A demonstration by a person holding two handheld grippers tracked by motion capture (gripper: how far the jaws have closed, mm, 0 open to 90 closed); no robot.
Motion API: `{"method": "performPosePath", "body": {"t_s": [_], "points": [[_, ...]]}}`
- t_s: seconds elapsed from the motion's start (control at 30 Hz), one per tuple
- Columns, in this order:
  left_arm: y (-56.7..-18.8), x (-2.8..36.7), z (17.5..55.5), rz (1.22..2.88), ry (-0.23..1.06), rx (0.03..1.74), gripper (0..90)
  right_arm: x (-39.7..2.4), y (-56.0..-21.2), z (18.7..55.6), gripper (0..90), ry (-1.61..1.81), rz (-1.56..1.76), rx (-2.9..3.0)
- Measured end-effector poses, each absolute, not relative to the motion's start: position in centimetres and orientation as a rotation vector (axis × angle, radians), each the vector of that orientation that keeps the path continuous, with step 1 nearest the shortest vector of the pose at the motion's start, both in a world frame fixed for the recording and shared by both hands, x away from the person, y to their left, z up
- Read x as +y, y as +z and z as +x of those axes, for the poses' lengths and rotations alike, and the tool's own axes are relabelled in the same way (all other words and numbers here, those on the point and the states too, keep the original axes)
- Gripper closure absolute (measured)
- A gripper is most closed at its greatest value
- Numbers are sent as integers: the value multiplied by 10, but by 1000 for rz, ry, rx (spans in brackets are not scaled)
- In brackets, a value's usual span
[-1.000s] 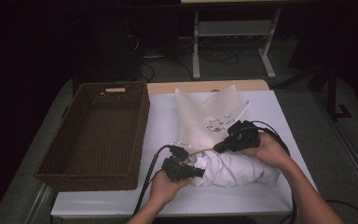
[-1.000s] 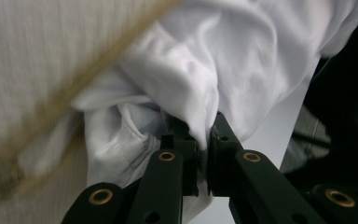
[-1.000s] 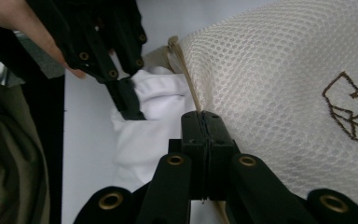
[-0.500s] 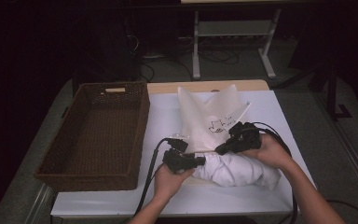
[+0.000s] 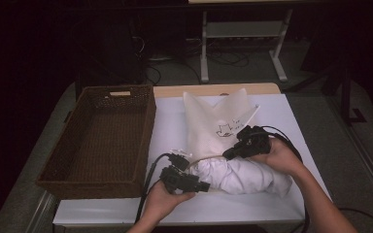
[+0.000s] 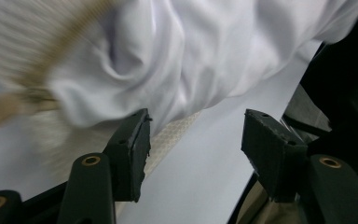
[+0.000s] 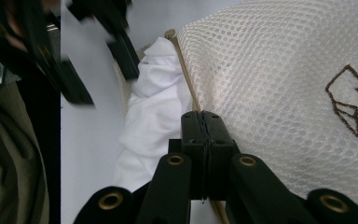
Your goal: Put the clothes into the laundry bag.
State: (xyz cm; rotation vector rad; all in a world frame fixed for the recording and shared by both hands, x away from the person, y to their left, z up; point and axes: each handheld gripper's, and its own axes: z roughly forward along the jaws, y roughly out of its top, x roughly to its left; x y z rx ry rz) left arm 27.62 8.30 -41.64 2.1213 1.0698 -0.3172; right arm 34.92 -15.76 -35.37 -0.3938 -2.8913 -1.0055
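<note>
A cream mesh bag (image 5: pixel 212 121) with a dark stitched design lies flat on the white table cover. A bunched white cloth (image 5: pixel 243 177) sits at its near mouth, partly inside. My right gripper (image 5: pixel 227 155) is shut on the bag's zip edge (image 7: pixel 186 74), holding the mesh (image 7: pixel 279 84) up beside the cloth (image 7: pixel 154 107). My left gripper (image 5: pixel 205 186) points at the cloth's left end. Its jaws have just been opening. In the left gripper view my left gripper (image 6: pixel 196 135) is open, with the white cloth (image 6: pixel 182 56) just beyond the pads and nothing pressed between them.
A dark brown wicker basket (image 5: pixel 102 136) stands to the left of the bag with nothing in it. White table cover (image 5: pixel 291 116) shows to the right of the bag and along the near edge. Beyond the table is a dark floor with a metal stand (image 5: pixel 243 34).
The left gripper's jaws have parted and let go of the white cloth, drawing slightly back from it. The right gripper stays shut on the bag's edge in the same place.
</note>
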Motion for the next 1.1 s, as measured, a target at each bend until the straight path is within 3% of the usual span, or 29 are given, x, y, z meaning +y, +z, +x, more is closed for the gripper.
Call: {"method": "performPosePath", "body": {"t_s": [0.2,0.27,0.3,0.37,0.47,0.7,0.9,1.1], "points": [[-441,67,292,1988,-386,1177,404,-157,-354,347,887,-1006,-386,-2890],[-443,67,295,1944,-345,1193,559,-156,-354,347,887,-1012,-376,-2894],[-443,67,295,1940,-314,1185,559,-156,-354,347,887,-1016,-375,-2893],[-441,69,293,1932,-254,1160,756,-157,-353,347,887,-1019,-371,-2892],[-432,68,288,1946,-204,1118,829,-156,-352,345,887,-1026,-361,-2895],[-421,59,294,1863,-226,1133,838,-151,-346,337,888,-1024,-310,-2899],[-430,53,310,1774,-148,1213,825,-150,-339,336,888,-1014,-295,-2923],[-420,67,299,1899,-126,1152,614,-168,-353,347,888,-996,-400,-2906]]}}
